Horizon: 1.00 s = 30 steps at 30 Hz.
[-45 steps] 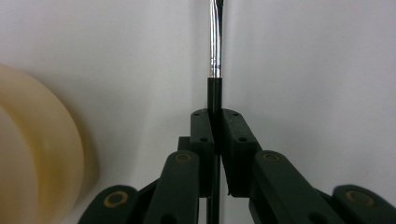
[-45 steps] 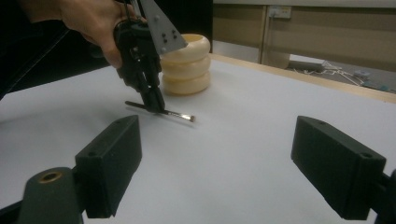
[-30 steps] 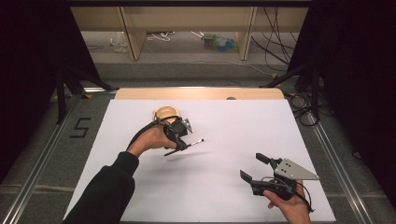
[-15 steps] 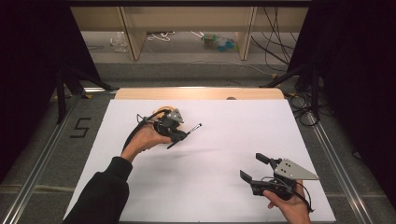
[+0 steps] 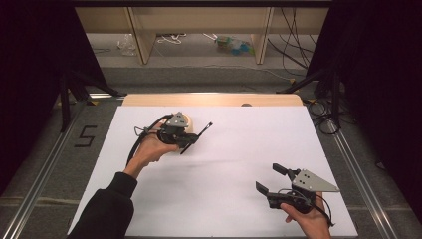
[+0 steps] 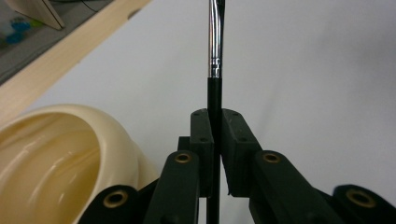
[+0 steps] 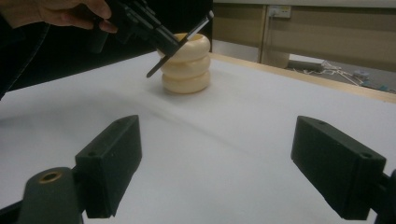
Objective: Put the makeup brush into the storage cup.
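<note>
The left tongs (image 6: pixel 212 135) are clamped on a slim brush (image 6: pixel 214 70) with a black handle and a chrome ferrule, held above the white desk (image 5: pixel 239 164) beside a cream ribbed holder (image 7: pixel 187 63). The right tongs (image 7: pixel 233 163) stand apart, holding nothing, well away.

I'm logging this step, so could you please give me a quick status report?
Left gripper shut on a thin brush, beside the cream holder. Right gripper open, idle over the white table. Nothing in the way.
</note>
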Each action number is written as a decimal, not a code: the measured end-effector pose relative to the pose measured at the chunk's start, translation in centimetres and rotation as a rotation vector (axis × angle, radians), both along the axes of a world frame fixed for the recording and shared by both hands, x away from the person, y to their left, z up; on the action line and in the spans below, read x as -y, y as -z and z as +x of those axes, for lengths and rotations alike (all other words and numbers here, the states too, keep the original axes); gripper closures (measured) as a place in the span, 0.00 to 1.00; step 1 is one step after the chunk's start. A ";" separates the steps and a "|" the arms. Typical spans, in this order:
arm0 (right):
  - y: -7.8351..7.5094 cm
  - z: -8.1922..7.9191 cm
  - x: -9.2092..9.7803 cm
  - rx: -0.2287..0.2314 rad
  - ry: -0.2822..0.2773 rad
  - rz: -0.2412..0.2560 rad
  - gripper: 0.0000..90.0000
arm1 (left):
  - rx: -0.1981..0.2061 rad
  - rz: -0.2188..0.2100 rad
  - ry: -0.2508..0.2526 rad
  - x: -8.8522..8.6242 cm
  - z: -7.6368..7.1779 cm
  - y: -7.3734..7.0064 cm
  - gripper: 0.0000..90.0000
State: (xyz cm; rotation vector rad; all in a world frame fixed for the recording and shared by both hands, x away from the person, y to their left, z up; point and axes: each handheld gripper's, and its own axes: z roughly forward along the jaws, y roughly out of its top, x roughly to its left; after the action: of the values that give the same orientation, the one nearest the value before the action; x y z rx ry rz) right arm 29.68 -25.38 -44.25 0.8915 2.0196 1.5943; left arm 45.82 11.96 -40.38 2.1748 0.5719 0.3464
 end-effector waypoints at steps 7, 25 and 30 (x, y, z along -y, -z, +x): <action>-0.1 -0.1 0.1 -0.009 -0.003 -0.018 0.19 | 0.032 -0.068 -0.023 -0.4 -0.1 -0.5 0.93; -0.1 -0.1 0.1 -0.004 -0.004 -0.013 0.19 | 0.073 -0.189 -0.105 -1.9 0.1 -1.6 0.93; -0.1 -0.1 0.1 -0.004 0.003 -0.022 0.19 | 0.075 -0.201 -0.121 -2.2 0.2 -1.6 0.93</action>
State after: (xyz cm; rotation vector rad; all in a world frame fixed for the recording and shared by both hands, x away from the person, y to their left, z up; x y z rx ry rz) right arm 29.59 -25.53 -44.14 0.8895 2.0339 1.5672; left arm 46.01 14.14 -38.76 1.9319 0.6685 0.4151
